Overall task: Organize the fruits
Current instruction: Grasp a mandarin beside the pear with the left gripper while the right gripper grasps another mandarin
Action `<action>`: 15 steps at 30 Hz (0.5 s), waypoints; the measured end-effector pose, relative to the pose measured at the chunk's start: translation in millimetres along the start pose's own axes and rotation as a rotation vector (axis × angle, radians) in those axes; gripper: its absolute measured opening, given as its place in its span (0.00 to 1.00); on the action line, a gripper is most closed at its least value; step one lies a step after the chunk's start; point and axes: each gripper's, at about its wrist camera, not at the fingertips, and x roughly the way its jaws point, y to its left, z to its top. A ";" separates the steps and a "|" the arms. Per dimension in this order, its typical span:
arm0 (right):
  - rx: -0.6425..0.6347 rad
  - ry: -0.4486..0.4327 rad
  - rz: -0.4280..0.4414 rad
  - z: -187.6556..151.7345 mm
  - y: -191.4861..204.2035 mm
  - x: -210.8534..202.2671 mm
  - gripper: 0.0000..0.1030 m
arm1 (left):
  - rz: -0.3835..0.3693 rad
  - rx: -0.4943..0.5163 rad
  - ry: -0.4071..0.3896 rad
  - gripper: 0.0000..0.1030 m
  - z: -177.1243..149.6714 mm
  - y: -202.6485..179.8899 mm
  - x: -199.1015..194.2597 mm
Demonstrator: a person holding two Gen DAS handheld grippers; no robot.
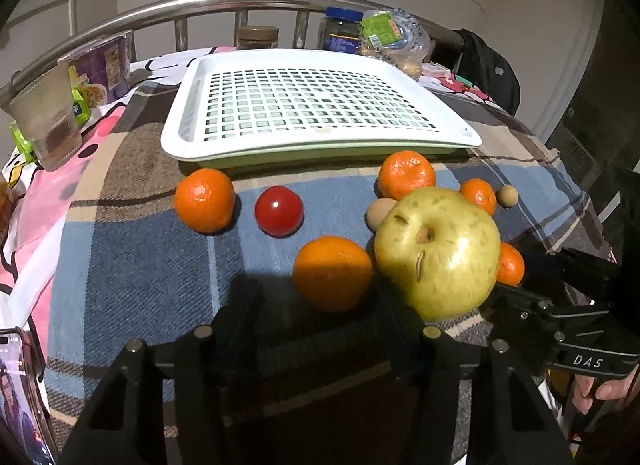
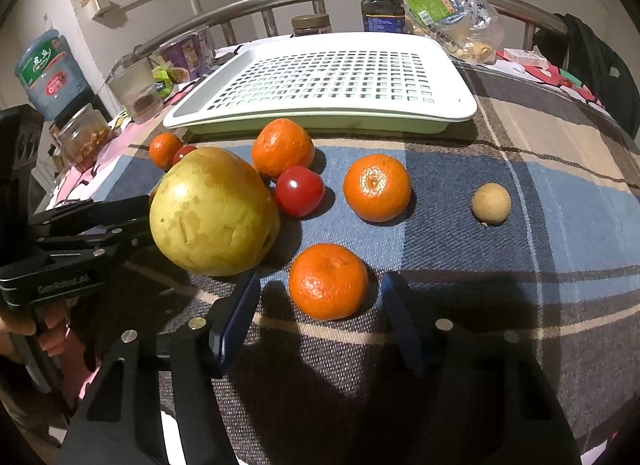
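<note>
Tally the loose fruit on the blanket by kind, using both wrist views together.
Mandarins: 5
Cherry tomatoes: 2
Longans: 2
Pear: 1
Total: 10
The pear hides one tomato from the left view and one longan from the right.

Small orange (image 1: 510, 263) half hidden behind the pear (image 1: 438, 253); phone (image 1: 22, 397) cut off.
</note>
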 end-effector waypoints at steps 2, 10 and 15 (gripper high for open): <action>-0.003 0.003 -0.002 0.9 1.0 0.9 0.54 | -0.004 0.000 0.001 0.57 0.5 0.8 0.6; 0.005 0.004 0.001 1.3 -1.3 1.1 0.42 | -0.081 -0.015 0.011 0.42 1.1 4.7 1.6; 0.017 0.004 0.010 0.9 -3.5 0.6 0.42 | -0.116 -0.050 0.009 0.42 0.3 11.2 -2.5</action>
